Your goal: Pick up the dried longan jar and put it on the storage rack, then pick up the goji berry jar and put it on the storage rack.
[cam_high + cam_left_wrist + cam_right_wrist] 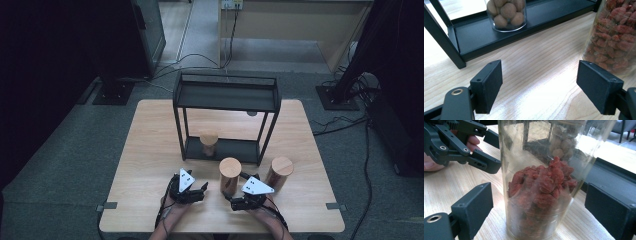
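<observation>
A glass jar of red dried berries [541,190] with a wooden lid [230,167] stands on the table near the front. My right gripper [539,195] is open with this jar between its jaws; a gap shows beside each pad. In the high view the right gripper [240,192] sits just right of the jar. My left gripper [199,189] is left of it, and its jaws [539,75] stand open over bare wood, with the berry jar [616,37] to their right. The left gripper [474,157] also appears behind the jar.
A black two-tier rack [225,95] stands mid-table. A jar of round nuts [507,13] sits on its lower shelf [544,20]. Another wooden-lidded jar [279,172] stands right of my right gripper. Bare wood lies to the left and along the front edge.
</observation>
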### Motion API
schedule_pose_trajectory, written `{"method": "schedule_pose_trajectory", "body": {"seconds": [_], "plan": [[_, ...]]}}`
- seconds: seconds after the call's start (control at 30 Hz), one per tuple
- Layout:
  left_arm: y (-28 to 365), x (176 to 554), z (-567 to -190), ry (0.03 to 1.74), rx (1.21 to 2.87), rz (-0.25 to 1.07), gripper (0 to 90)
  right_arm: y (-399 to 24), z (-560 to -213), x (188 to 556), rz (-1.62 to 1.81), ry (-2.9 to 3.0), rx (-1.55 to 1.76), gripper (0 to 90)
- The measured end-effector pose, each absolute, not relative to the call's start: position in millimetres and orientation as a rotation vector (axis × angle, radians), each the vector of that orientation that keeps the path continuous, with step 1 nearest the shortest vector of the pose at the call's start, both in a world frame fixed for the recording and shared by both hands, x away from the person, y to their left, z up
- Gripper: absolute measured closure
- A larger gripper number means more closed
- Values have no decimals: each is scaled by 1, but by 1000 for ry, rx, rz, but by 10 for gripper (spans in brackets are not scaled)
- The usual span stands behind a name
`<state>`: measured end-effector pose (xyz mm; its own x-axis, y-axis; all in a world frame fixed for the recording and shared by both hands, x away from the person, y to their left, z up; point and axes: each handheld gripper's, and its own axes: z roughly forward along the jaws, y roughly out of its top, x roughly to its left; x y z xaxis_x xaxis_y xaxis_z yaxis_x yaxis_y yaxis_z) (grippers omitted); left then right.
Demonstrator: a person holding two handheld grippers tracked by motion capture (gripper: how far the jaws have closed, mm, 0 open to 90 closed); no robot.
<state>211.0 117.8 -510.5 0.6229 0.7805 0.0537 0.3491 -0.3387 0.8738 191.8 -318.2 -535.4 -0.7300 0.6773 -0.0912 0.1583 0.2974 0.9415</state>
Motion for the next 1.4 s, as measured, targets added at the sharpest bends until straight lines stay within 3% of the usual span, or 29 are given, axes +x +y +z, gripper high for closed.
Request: {"method": "schedule_pose_trajectory", "body": {"seconds": [0.9,1.0,1.4], "plan": [[106,216,-503,911,2017,609,210,-319,-535,192,1441,2081,781,81],[105,215,-503,912,2018,613,210,-321,-535,193,1453,2092,790,120],[104,215,-503,907,2022,620,210,-319,-533,202,1494,2109,876,133]]}}
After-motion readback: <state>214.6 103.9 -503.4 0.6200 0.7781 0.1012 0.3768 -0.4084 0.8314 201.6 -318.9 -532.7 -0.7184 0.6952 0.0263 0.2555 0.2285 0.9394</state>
